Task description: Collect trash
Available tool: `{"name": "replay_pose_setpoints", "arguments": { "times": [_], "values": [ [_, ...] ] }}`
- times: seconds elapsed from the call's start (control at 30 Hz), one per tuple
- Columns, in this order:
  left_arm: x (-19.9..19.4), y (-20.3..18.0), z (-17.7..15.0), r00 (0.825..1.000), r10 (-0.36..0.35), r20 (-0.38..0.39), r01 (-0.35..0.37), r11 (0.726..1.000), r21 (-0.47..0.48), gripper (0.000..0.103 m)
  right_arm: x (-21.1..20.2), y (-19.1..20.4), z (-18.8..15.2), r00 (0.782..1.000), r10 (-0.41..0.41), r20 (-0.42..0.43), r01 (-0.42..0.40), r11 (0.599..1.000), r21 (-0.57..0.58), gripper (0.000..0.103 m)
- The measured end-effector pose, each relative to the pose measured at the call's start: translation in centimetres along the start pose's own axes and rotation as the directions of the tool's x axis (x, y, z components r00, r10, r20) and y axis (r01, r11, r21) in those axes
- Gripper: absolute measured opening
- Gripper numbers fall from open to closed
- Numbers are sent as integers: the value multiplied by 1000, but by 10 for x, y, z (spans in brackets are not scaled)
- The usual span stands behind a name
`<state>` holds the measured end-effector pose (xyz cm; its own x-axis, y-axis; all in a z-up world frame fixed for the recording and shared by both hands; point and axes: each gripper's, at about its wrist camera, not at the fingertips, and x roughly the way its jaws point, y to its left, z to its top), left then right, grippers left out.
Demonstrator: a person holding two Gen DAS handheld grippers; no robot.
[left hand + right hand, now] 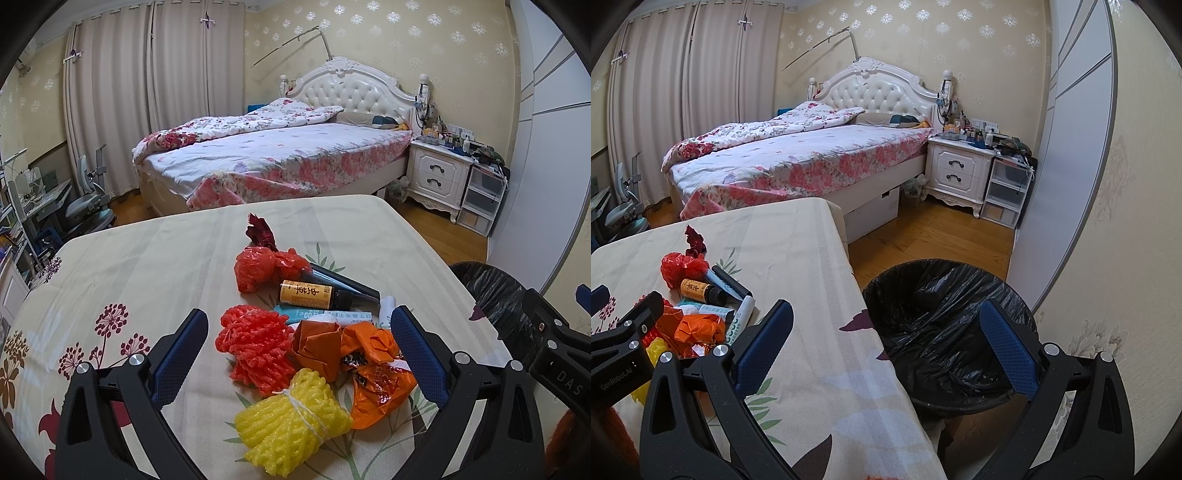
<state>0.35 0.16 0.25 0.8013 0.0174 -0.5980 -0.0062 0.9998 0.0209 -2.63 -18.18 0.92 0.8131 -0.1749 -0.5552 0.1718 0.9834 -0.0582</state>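
Left gripper point(299, 347): mine, jaws wide apart, gripping nothing, poised over the near end of the trash pile.
Red foam net point(253, 347): light; I judge one pad could nudge it away.
Yellow foam net point(291, 424): nearest me, touching the orange bag point(380, 384), which may drag along.
Brown bottle point(310, 294): could roll off.
Right gripper point(886, 347): equally wide, holding nothing.
Bin point(945, 317): right of the table point(812, 266), lined black; a careless drop may miss it.

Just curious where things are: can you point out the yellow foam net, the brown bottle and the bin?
yellow foam net point(291, 421), left wrist view, its middle.
brown bottle point(304, 293), left wrist view, its label.
bin point(945, 325), right wrist view, black liner inside.
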Motion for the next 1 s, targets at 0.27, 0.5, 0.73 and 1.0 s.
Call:
{"name": "replay_pose_setpoints", "arguments": {
  "times": [0.27,0.5,0.73,1.0],
  "values": [
    [2,-3,-3,1000,1,-2,-1,1000,0,97,0,-1,0,1000,1,-1,-1,1000,1,99],
    [3,-3,-7,1000,0,1,0,1000,14,96,0,5,-5,1000,5,-7,-5,1000,4,99],
    [6,-7,-18,1000,-5,-9,5,1000,7,96,-2,10,-9,1000,10,-20,-10,1000,-2,99],
    [-1,9,-22,1000,15,-21,-15,1000,3,93,3,14,-10,997,43,-61,-43,999,2,79]
  ]
}}
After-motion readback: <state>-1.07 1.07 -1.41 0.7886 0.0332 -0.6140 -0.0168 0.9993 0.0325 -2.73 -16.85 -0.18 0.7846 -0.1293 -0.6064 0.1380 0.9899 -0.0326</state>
